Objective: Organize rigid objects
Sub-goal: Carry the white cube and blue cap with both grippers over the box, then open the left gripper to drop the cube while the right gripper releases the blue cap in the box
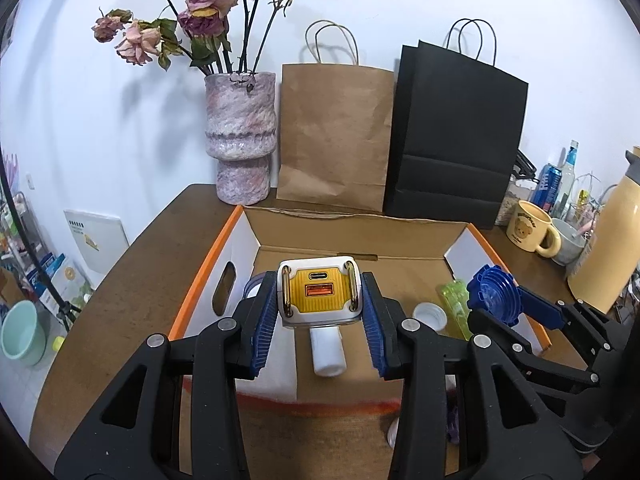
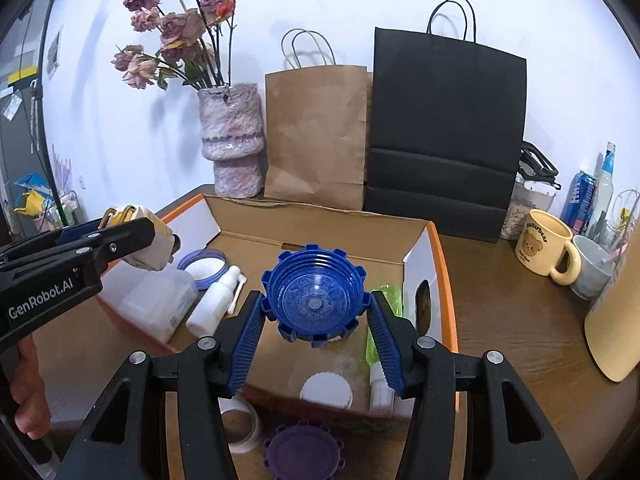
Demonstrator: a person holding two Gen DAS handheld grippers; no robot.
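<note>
My left gripper [image 1: 319,300] is shut on a white and yellow charger [image 1: 318,292] and holds it above the open cardboard box [image 1: 352,236]. The charger also shows in the right wrist view [image 2: 150,240]. My right gripper [image 2: 316,316] is shut on a blue ribbed lid [image 2: 314,296] and holds it over the box [image 2: 320,228]; the lid also shows in the left wrist view [image 1: 494,294]. Inside the box lie a white spray bottle [image 2: 218,300], a white jar with a purple rim [image 2: 202,266], a green bottle [image 2: 386,296] and a white cap [image 2: 326,390].
A purple lid [image 2: 304,454] and a tape roll [image 2: 240,424] lie on the table in front of the box. Behind it stand a vase of dried roses [image 1: 240,136], a brown bag [image 1: 336,136] and a black bag [image 1: 456,144]. Mugs [image 1: 532,232] and a thermos [image 1: 612,240] stand at the right.
</note>
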